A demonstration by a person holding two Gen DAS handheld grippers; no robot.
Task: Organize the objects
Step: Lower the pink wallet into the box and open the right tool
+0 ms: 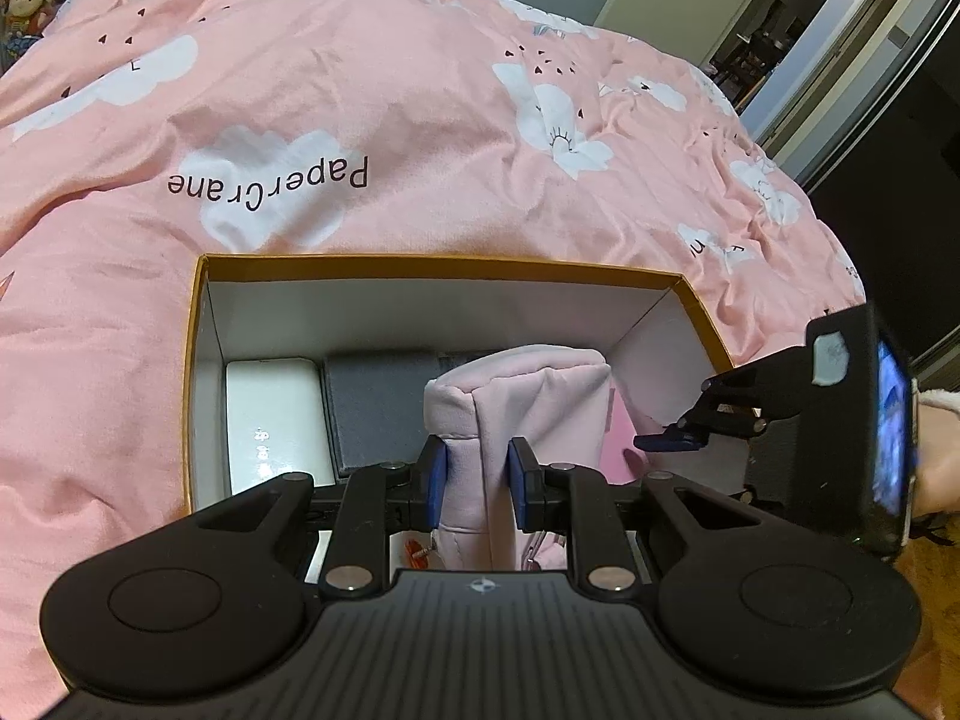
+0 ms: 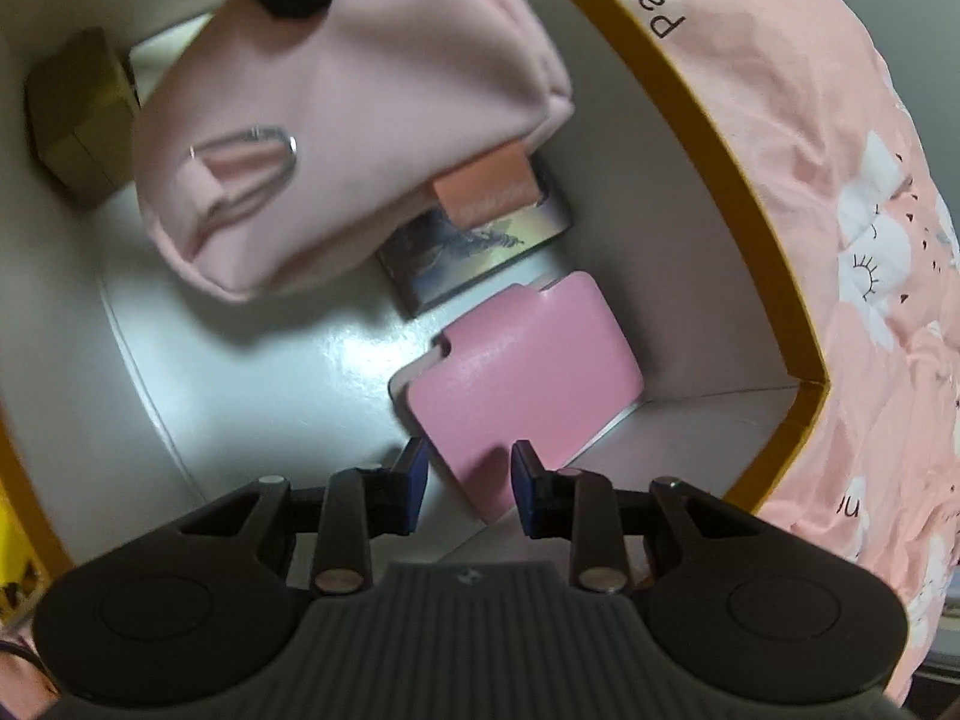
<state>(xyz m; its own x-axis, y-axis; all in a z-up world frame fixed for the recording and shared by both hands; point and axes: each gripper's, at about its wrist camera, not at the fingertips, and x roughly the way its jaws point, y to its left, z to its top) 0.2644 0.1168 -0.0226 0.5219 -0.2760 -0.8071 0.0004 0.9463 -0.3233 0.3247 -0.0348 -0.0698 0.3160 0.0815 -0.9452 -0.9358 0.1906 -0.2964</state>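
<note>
Fingers on my left gripper [image 1: 475, 483] were clamped on a fold of the pale pink pouch [image 1: 522, 402], low in the centre of the left wrist view, with the pouch standing inside the open box [image 1: 432, 267]. That box, gold-rimmed and white inside, sat on the pink cloud-print bedspread [image 1: 390, 90]. In the box's left half I saw a white case [image 1: 273, 420] and beside it a grey case [image 1: 375, 402].

My right gripper [image 2: 468, 480] had its fingers apart, gripping nothing, hovering over the near corner of the pink card holder [image 2: 528, 372] lying flat on the box floor at lower centre of the right wrist view. Just above it lay a printed card box [image 2: 480, 258], partly under the pouch. A brown box [image 2: 78, 120] sat at upper left.
</note>
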